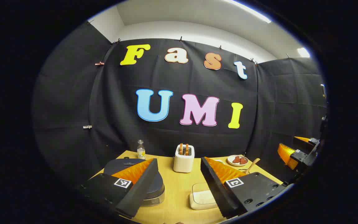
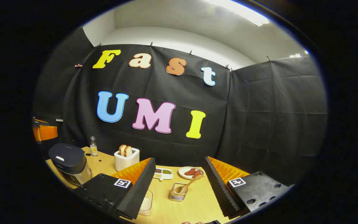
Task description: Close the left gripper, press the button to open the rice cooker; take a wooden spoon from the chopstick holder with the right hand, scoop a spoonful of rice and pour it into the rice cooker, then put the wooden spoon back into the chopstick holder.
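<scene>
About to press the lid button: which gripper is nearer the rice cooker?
Left. The left gripper hovers just over the rice cooker; the right gripper sits farther right, facing the chopstick holder.

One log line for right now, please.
rice cooker: lid shut | wooden spoon: in chopstick holder | left hand-held gripper: open | right hand-held gripper: open

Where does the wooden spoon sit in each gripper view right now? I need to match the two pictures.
Left gripper view: wooden spoon at right of centre, its bowl poking up behind the left gripper's right-hand finger, below the plate.
Right gripper view: wooden spoon low at centre, leaning in the chopstick holder.
Shared landmark: the white toaster, with bread in it.
</scene>
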